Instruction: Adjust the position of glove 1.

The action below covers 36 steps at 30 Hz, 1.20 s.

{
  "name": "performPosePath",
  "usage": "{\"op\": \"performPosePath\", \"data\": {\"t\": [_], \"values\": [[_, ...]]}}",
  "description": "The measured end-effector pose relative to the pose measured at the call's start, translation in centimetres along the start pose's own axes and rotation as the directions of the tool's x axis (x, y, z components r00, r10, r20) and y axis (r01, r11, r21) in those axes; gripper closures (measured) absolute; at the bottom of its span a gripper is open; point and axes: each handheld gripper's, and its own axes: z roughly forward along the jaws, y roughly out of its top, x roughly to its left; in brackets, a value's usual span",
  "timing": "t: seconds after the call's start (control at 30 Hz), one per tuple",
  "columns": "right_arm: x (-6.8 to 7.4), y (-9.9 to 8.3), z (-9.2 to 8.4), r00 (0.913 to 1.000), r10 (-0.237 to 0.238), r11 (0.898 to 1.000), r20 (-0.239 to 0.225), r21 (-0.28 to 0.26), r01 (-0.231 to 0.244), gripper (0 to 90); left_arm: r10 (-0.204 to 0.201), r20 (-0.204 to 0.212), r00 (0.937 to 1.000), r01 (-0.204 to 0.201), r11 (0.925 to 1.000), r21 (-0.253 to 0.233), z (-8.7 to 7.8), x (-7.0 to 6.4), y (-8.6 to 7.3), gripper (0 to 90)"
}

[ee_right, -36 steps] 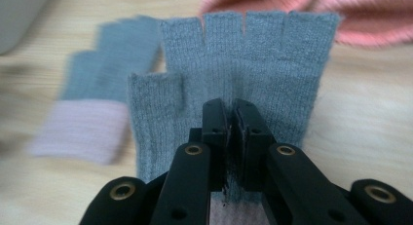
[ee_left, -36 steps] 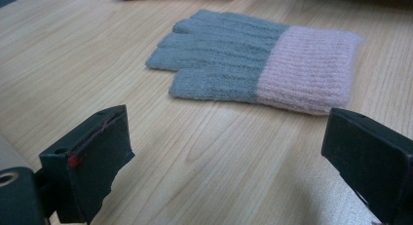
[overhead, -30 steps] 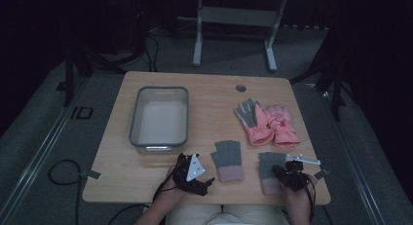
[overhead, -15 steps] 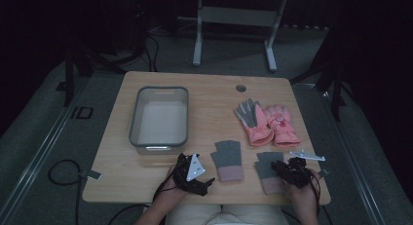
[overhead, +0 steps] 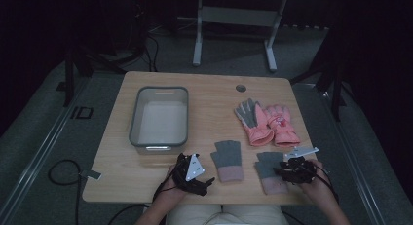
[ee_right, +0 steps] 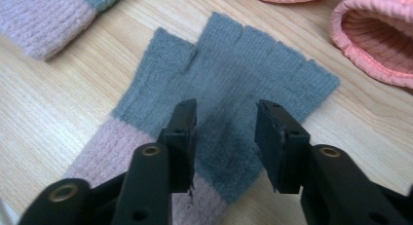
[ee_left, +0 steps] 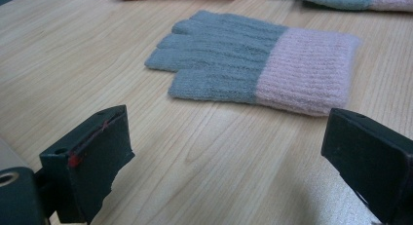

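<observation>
Two grey fingerless gloves with pink cuffs lie flat near the table's front edge. My left gripper (overhead: 204, 178) (ee_left: 226, 137) rests left of the left-hand grey glove (overhead: 227, 159) (ee_left: 253, 71), pointing at it with its jaws wide open and empty. Just above the right-hand grey glove (overhead: 267, 166) (ee_right: 253, 69) hovers my right gripper (overhead: 284, 167) (ee_right: 226, 115). Its jaws have just been opening and stand apart over the grey palm without pinching the fabric.
A pair of pink gloves (overhead: 265, 122) (ee_right: 375, 40) lies behind the right-hand grey glove. An empty grey bin (overhead: 134, 122) stands at the left of the wooden table (overhead: 209, 98), which has a small hole (overhead: 240, 87) near its back edge.
The right hand has shifted slightly over the right-hand grey glove. The left hand and its gripper have stayed in place.
</observation>
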Motion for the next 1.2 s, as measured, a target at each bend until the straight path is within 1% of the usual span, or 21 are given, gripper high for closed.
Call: {"op": "performPosePath", "data": {"t": [0.17,0.2,0.27,0.33,0.37,0.47,0.53,0.57,0.63,0.67,0.7,0.77,0.8,0.83,0.9,0.93,0.97,1.03,1.07,1.17,1.2], "values": [[0.1,-0.3,0.4,1.0,0.002,1.0,0.0,-0.004,-0.002,56.3,0.003,-0.001,1.0,-0.003,1.0,0.002,0.0,0.0,0.0,3.5],[0.1,-0.5,0.7,1.0,0.006,1.0,0.003,0.006,-0.006,55.9,0.004,-0.001,1.0,-0.004,1.0,0.002,0.0,0.0,0.0,3.4],[0.1,-0.8,1.2,0.9994,0.029,0.999,0.02,0.031,-0.03,55.5,0.005,-0.004,1.0,-0.005,1.0,0.001,0.0,-0.1,0.0,3.5],[0.2,-0.8,1.2,0.9985,0.048,0.998,0.026,0.03,-0.049,56.0,0.006,-0.004,1.0,-0.006,1.0,-0.001,0.0,-0.1,0.0,3.5],[0.4,-0.7,1.3,0.9981,0.045,0.998,0.042,0.042,-0.047,58.9,0.006,-0.002,1.0,-0.006,1.0,0.003,0.0,-0.1,0.0,3.5],[0.8,-0.5,1.3,0.9974,0.045,0.998,0.056,0.05,-0.048,69.3,0.004,-0.006,1.0,-0.004,1.0,0.003,0.0,-0.1,0.0,3.5],[1.0,-0.5,1.4,0.9962,0.055,0.997,0.067,0.046,-0.058,71.6,0.006,-0.007,1.0,-0.006,1.0,0.001,0.0,-0.1,0.0,3.4],[1.4,-0.6,1.4,0.994,0.066,0.997,0.088,0.035,-0.069,76.5,0.004,-0.007,1.0,-0.004,1.0,0.002,0.0,-0.1,0.0,3.5],[1.6,-0.7,1.4,0.99,0.097,0.995,0.102,0.017,-0.099,80.0,0.003,-0.007,1.0,-0.003,1.0,0.006,0.1,-0.1,0.0,3.5],[1.6,-0.7,1.4,0.99,0.097,0.995,0.102,0.017,-0.099,80.0,0.003,-0.008,1.0,-0.003,1.0,0.007,0.1,-0.1,0.0,3.5],[1.7,-0.9,1.4,0.9855,0.133,0.991,0.106,-0.003,-0.133,82.1,0.002,-0.01,0.9999,-0.002,1.0,0.006,0.0,-0.1,0.0,3.4],[1.7,-0.9,1.4,0.984,0.144,0.99,0.106,-0.008,-0.144,83.2,0.0,-0.013,0.9999,0.001,1.0,0.006,0.0,0.0,0.0,3.5],[1.7,-0.9,1.3,0.9817,0.163,0.987,0.099,-0.016,-0.162,84.1,-0.005,-0.012,0.9999,0.005,1.0,0.004,0.0,0.0,0.0,3.4],[1.7,-0.9,1.3,0.9817,0.163,0.987,0.099,-0.016,-0.162,84.1,-0.005,-0.012,0.9999,0.005,1.0,0.004,0.0,0.0,0.0,3.4],[1.7,-0.5,0.5,0.9786,0.193,0.981,0.071,-0.041,-0.191,84.9,-0.003,-0.012,0.9999,0.003,1.0,0.0,0.0,0.0,0.0,3.4],[1.7,-0.5,0.5,0.9786,0.193,0.981,0.071,-0.041,-0.191,84.9,-0.003,-0.011,0.9999,0.003,1.0,-0.001,0.0,0.0,0.0,3.4],[2.0,-0.1,-0.2,0.9793,0.195,0.979,0.055,-0.064,-0.191,85.0,-0.005,-0.008,1.0,0.005,1.0,0.004,0.0,0.0,0.0,3.4],[2.2,0.4,-0.7,0.9817,0.182,0.981,0.056,-0.082,-0.177,85.0,-0.005,-0.007,1.0,0.005,1.0,0.004,0.0,0.0,0.0,3.4],[2.5,1.2,-1.4,0.9852,0.167,0.981,0.04,-0.105,-0.162,85.0,-0.005,-0.007,1.0,0.005,1.0,0.004,0.0,0.0,0.0,3.4],[2.6,1.6,-1.6,0.9865,0.161,0.981,0.03,-0.116,-0.157,85.0,-0.006,-0.007,1.0,0.006,1.0,0.0,0.0,0.0,0.0,3.4],[2.9,2.9,-2.4,0.9886,0.15,0.977,-0.009,-0.151,-0.15,85.0,-0.005,-0.007,1.0,0.005,1.0,-0.001,0.0,0.0,0.0,3.4]]}}
